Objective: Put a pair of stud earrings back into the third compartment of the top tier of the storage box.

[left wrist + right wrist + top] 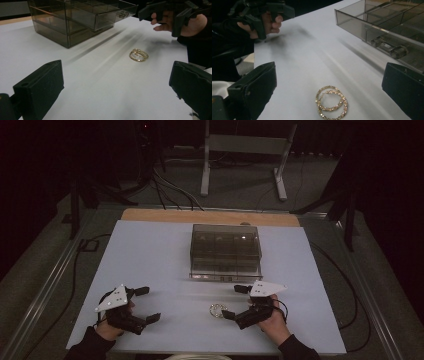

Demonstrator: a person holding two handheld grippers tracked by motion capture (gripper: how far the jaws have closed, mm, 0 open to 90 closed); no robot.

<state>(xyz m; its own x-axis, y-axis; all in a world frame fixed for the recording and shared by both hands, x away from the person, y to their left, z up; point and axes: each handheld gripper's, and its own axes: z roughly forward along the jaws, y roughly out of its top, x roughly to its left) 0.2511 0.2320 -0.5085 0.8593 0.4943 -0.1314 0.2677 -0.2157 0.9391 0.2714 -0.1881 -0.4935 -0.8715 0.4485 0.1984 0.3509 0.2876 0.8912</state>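
Left gripper (145, 304) at the counter's (150, 250) near left corner, jaws wide, holding nothing. Pair of gold hoop earrings (217, 310) flat on the counter, overlapping, just before the smoky acrylic drawer box (226, 251). Right gripper (235, 302) just beside the earrings, jaws wide, holding nothing.

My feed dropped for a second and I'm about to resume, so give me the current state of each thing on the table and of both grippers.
Left gripper: open, holding nothing, above the white table top.
Right gripper: open, empty, jaws beside the earrings.
Gold hoop earrings: two, overlapping, lying flat on the table, not gripped.
Smoked acrylic drawer box: upright, one lower drawer pulled partly out.
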